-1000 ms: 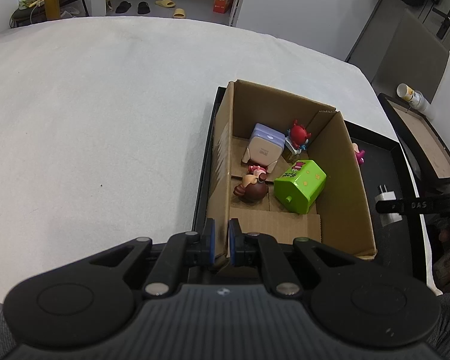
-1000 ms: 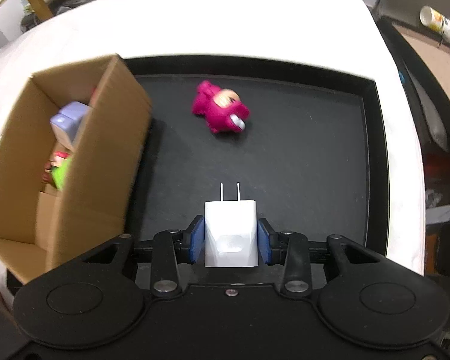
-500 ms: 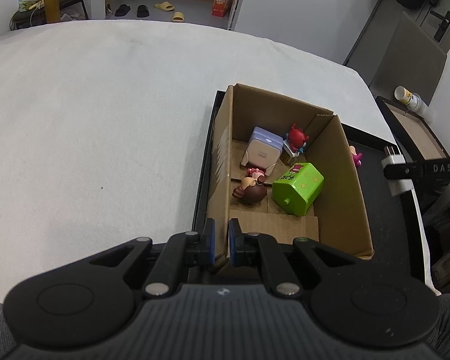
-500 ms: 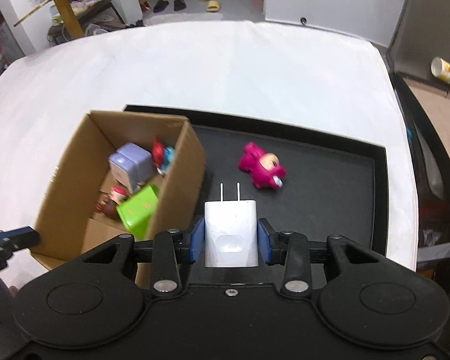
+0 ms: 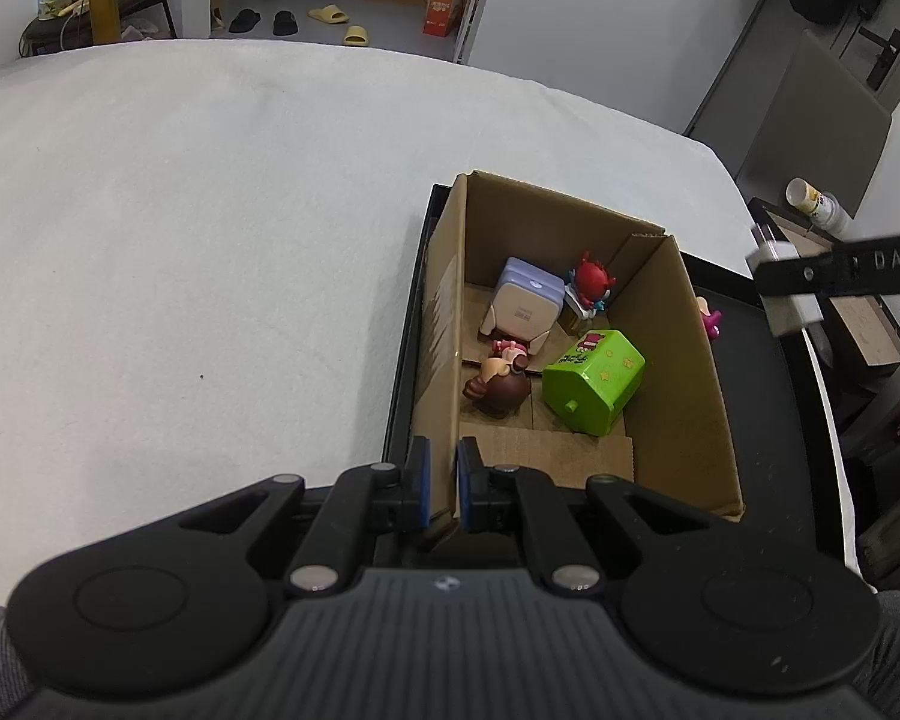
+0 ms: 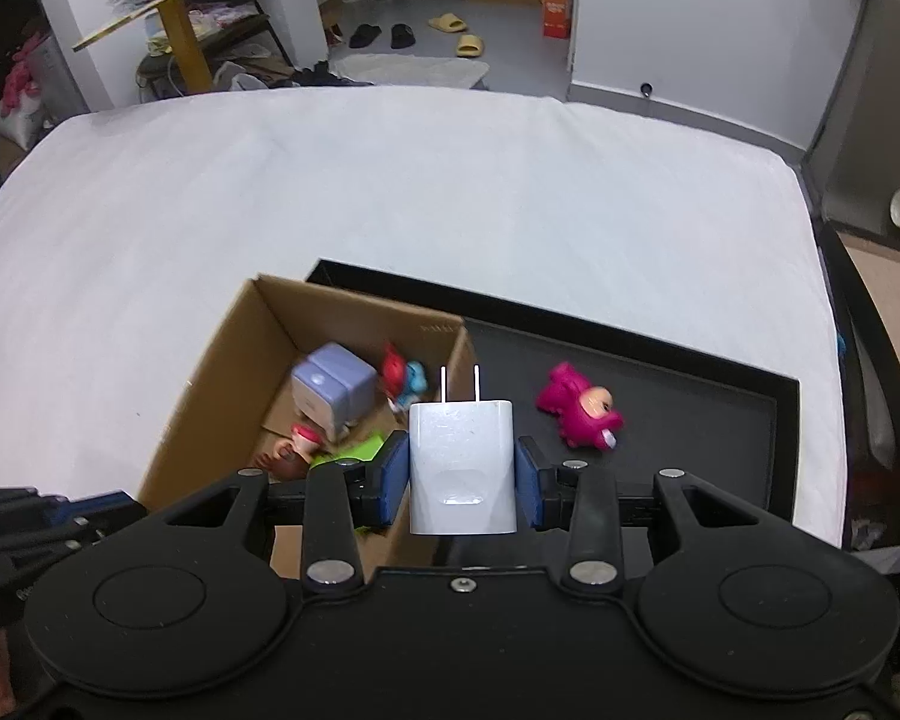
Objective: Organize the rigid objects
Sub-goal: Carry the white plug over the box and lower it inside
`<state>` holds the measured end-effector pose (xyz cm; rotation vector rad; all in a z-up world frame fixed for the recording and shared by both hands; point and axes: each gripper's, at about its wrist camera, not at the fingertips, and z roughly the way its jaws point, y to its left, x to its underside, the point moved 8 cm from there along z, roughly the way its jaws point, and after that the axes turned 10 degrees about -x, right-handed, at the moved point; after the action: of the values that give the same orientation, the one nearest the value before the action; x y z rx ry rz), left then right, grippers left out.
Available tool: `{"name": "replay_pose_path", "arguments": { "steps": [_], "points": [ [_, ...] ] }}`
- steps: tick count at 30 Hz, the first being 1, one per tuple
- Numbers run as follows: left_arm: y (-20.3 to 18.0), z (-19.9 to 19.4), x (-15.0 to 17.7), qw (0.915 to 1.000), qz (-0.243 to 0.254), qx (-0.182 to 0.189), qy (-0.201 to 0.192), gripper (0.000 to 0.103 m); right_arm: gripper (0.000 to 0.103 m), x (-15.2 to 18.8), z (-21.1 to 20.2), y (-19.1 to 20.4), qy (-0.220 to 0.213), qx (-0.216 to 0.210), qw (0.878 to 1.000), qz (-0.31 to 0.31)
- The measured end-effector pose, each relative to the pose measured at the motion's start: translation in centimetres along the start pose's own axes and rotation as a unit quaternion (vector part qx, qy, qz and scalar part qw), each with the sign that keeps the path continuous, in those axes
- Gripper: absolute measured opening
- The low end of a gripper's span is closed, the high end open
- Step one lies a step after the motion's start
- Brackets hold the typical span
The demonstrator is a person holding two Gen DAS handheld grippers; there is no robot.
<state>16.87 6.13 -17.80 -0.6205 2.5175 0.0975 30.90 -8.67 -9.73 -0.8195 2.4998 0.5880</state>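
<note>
The right gripper [image 6: 462,471] is clamped on a white charger [image 6: 462,468], prongs forward, held above the right wall of the cardboard box [image 5: 684,384]. The left gripper [image 5: 440,483] pinches the box's left wall. The box sits in a black tray [image 6: 690,420] beside a pink toy [image 6: 582,408]

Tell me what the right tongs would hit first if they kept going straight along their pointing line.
Probably the cardboard box: the right tongs, shut on the white charger, point down at its right wall, near the red figure. Depth is unclear.
</note>
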Motion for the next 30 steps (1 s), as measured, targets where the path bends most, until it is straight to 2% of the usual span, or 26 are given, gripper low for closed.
{"name": "replay_pose_path", "arguments": {
  "steps": [9, 16, 30],
  "points": [
    [0.2, 0.0, 0.0, 1.0000, -0.004, 0.007, -0.001, 0.008, 0.037, -1.5, 1.2, 2.6, -0.001, -0.016, 1.000, -0.018],
    [0.4, -0.1, 0.0, 0.9999, -0.005, 0.013, -0.001, 0.008, 0.037, -1.9, 3.3, 3.6, 0.009, -0.012, 1.000, -0.026],
    [0.4, -0.1, 0.1, 0.9998, -0.009, 0.020, -0.002, 0.008, 0.037, -0.4, 5.9, 6.5, 0.043, -0.037, 0.998, -0.022]
  ]
}}
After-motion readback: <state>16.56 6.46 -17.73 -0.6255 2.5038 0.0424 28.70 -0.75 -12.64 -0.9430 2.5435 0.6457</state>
